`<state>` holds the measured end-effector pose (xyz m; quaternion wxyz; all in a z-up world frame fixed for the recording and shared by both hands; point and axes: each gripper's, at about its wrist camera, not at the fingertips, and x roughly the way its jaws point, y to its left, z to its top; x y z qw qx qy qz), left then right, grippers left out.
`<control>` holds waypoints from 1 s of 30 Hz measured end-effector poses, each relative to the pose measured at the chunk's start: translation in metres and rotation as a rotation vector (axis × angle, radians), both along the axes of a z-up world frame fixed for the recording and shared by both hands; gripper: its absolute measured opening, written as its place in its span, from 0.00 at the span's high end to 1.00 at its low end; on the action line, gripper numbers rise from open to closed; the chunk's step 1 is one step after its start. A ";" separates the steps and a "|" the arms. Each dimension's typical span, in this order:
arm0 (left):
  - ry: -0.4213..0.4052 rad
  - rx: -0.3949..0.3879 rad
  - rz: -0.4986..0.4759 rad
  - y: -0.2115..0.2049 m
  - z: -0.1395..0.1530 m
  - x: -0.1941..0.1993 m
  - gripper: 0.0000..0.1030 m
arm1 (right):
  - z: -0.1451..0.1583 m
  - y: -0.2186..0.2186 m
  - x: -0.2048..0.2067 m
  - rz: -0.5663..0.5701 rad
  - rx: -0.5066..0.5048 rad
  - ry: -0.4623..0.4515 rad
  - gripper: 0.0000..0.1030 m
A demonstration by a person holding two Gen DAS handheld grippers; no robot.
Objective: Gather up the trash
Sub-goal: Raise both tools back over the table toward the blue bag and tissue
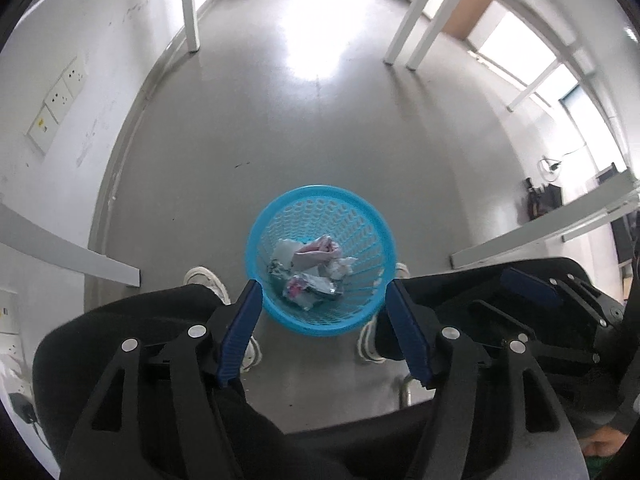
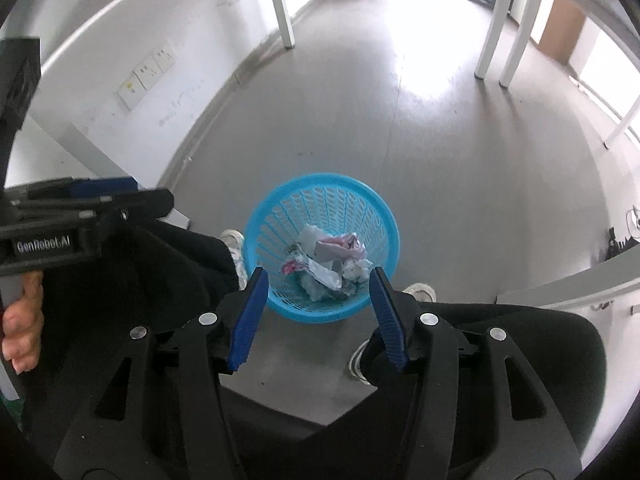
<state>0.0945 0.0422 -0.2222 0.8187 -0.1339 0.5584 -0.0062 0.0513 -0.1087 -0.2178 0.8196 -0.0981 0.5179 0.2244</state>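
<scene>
On the grey floor (image 1: 304, 128), between a seated person's white shoes (image 1: 208, 280), stood a round, sky-blue plastic mesh wastebasket (image 1: 320, 200), upright and holding a heap of crumpled white and pink paper and wrappers (image 1: 308, 272) that lay at the bottom of the wastebasket. Above the wastebasket hung the left gripper (image 1: 324, 296), its blue-padded fingers (image 1: 240, 332) released and spread apart with nothing between them; seen from its camera, the fingertips framed the near rim of the wastebasket on either side without touching it. The right gripper (image 2: 316, 284) hung likewise over the wastebasket, its blue fingers (image 2: 248, 316) parted and empty, the crumpled trash showing in the gap. Left of the wastebasket in the right wrist view, a bare hand (image 2: 22, 320) gripped the handle of the left gripper, whose black body bore a white printed label. Dark trouser legs (image 2: 172, 264) flanked the wastebasket. Beyond the wastebasket, white table legs (image 1: 190, 8) stood on the floor, and a white wall with a row of sockets (image 1: 60, 96) ran to the wastebasket's left.
</scene>
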 end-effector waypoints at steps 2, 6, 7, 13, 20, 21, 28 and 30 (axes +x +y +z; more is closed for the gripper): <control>-0.015 -0.002 -0.003 -0.002 0.007 -0.008 0.36 | 0.015 -0.004 -0.010 0.000 0.022 -0.027 0.46; -0.064 0.030 -0.006 -0.008 0.025 -0.027 0.31 | 0.038 -0.011 -0.027 -0.001 0.056 -0.065 0.41; -0.077 0.034 -0.010 -0.009 0.029 -0.031 0.29 | 0.045 -0.013 -0.032 0.002 0.068 -0.080 0.39; -0.148 0.037 -0.007 -0.013 0.058 -0.060 0.23 | 0.082 -0.021 -0.059 0.008 0.120 -0.150 0.33; -0.254 0.083 -0.018 -0.019 0.103 -0.088 0.18 | 0.124 -0.038 -0.082 0.009 0.165 -0.231 0.31; -0.269 0.087 -0.020 -0.018 0.109 -0.091 0.18 | 0.132 -0.039 -0.083 0.008 0.172 -0.249 0.31; -0.414 0.087 -0.017 -0.015 0.163 -0.104 0.07 | 0.183 -0.053 -0.095 -0.003 0.214 -0.382 0.23; -0.448 0.093 -0.022 -0.016 0.175 -0.105 0.06 | 0.196 -0.054 -0.096 -0.007 0.221 -0.418 0.21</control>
